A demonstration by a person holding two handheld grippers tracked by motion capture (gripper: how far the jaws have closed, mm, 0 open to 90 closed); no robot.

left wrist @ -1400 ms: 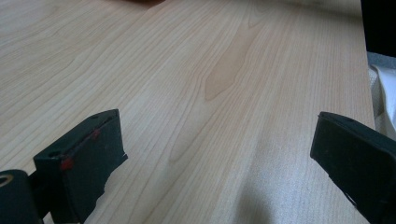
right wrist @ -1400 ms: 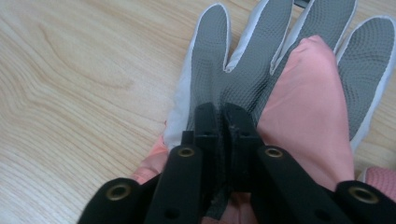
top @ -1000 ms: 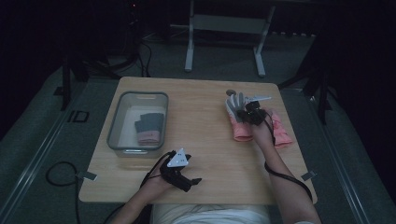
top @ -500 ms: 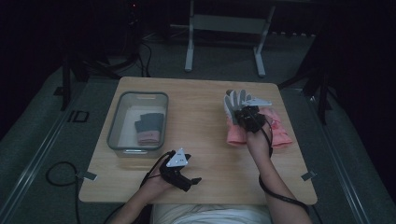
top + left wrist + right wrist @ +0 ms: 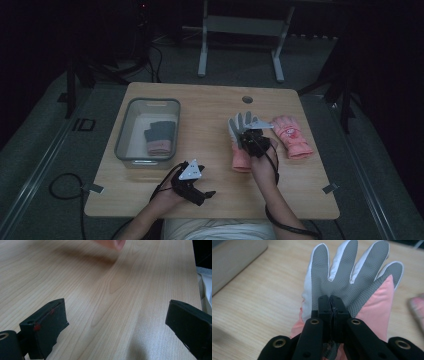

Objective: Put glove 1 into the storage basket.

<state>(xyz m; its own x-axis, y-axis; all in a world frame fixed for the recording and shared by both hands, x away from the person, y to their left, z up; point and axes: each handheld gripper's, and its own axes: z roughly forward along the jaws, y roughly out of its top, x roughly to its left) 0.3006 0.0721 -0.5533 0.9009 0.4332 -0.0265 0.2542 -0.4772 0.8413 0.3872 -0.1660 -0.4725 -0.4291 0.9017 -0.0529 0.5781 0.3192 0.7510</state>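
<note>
I have bare table (image 5: pixel 210 107) between the bin (image 5: pixel 148 131) and the glove (image 5: pixel 241 142) — plenty of room there, and the second glove (image 5: pixel 291 136) lies well short of the right edge. Since a second ago my right gripper (image 5: pixel 329 303) has carried its glove away from that second one toward the middle. Its jaws are pinched tight on the grey palm (fingers pointing away). My left gripper (image 5: pixel 192 182) rests low near the front edge, jaws wide apart, holding nothing.
</note>
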